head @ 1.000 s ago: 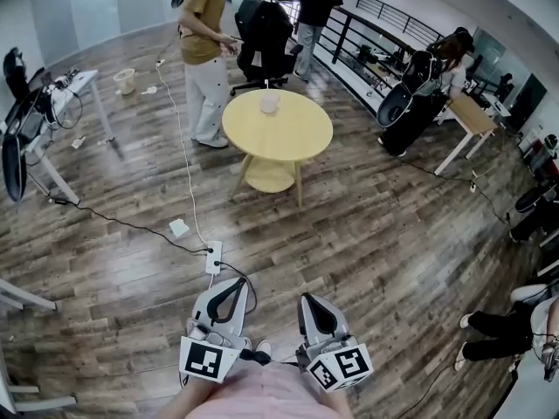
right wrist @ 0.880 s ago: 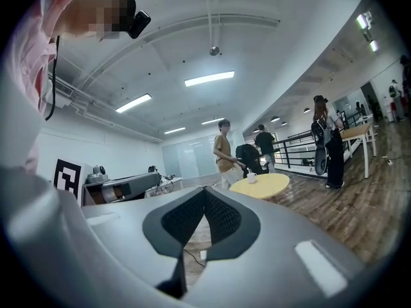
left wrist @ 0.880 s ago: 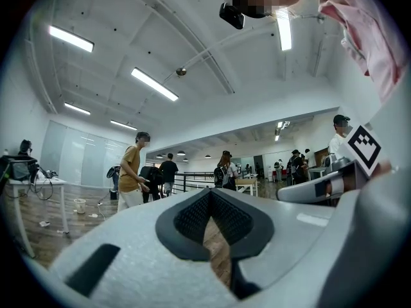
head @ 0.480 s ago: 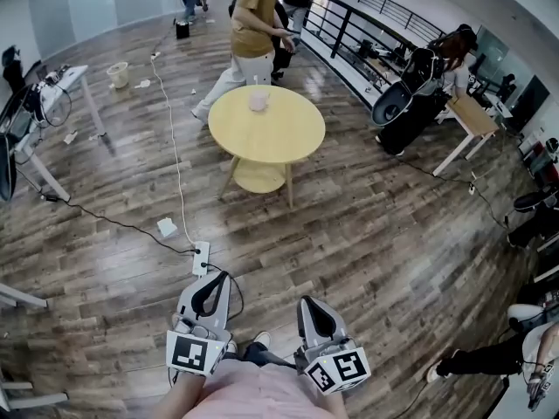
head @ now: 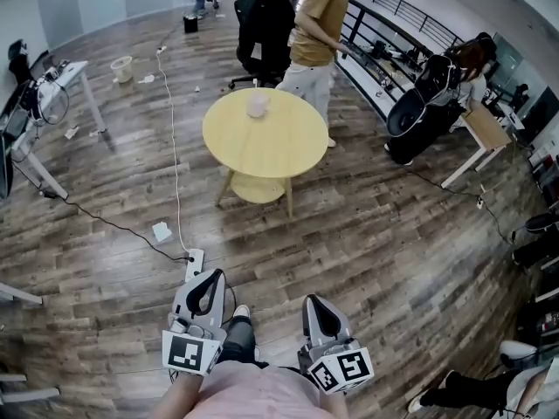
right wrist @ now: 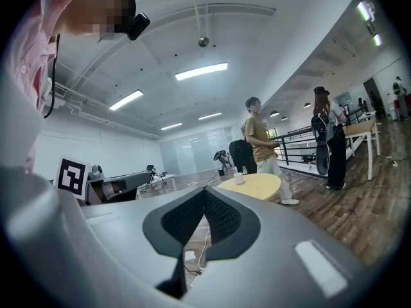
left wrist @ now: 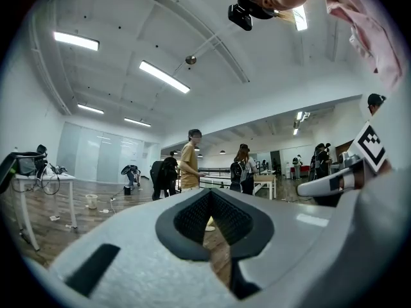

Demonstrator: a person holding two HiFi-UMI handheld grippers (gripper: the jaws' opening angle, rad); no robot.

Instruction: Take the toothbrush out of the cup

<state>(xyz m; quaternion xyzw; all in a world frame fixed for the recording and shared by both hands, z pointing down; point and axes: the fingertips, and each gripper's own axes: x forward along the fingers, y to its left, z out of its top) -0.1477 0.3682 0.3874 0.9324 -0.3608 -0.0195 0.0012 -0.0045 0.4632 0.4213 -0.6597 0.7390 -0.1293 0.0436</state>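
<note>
A white cup [head: 257, 104] stands on the far side of a round yellow table [head: 271, 142] across the wooden floor; the cup [right wrist: 239, 178] also shows small in the right gripper view. A toothbrush in it is too small to make out. My left gripper [head: 211, 275] and right gripper [head: 314, 301] are held close to my body, pointing level toward the table, well short of it. Both are shut with nothing between the jaws, as the left gripper [left wrist: 209, 194] and the right gripper [right wrist: 205, 191] show in their own views.
A person in a mustard shirt [head: 321, 20] stands just behind the table beside a black office chair [head: 262, 24]. A power strip [head: 192, 261] and its white cable lie on the floor ahead of my left gripper. A desk [head: 61, 81] stands at left, a railing and more people at right.
I have moved forward over the floor, so the table and cup sit nearer. The person in the mustard shirt has walked from the table's left round to its far right. Both grippers stay shut.
</note>
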